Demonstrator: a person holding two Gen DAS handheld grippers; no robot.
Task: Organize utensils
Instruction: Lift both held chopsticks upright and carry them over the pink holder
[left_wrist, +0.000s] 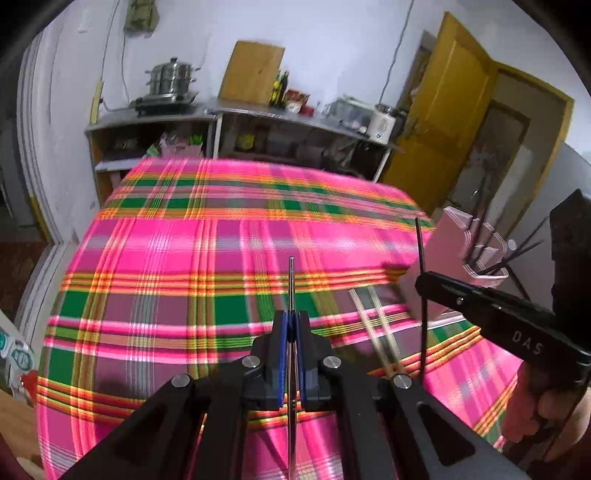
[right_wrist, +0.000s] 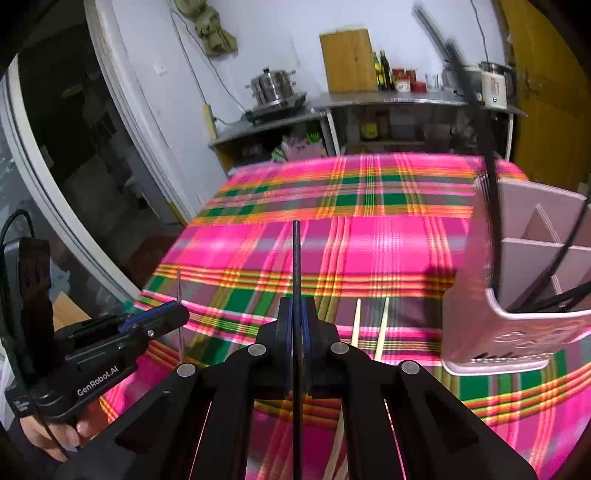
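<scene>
a pink, green and orange plaid cloth (left_wrist: 207, 258) covers the desk and fills the middle of both views. behind it, across the top of the frame, a white wall (left_wrist: 332, 40) backs a low metal-topped shelf unit (left_wrist: 258, 114) carrying a stacked steel steamer pot (left_wrist: 171, 75), a wooden board (left_wrist: 253, 72), bottles (left_wrist: 279, 88) and a white appliance (left_wrist: 384, 123). a yellow wooden door (left_wrist: 450, 110) stands open at upper right, and a white-framed glass door (right_wrist: 55, 147) shows dark at the left of the right wrist view.

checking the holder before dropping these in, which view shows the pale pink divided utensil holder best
The right wrist view: the pale pink divided utensil holder is near, with its inner dividers and dark chopsticks inside visible. The left wrist view shows it smaller at the right edge, partly behind the right gripper.
</scene>
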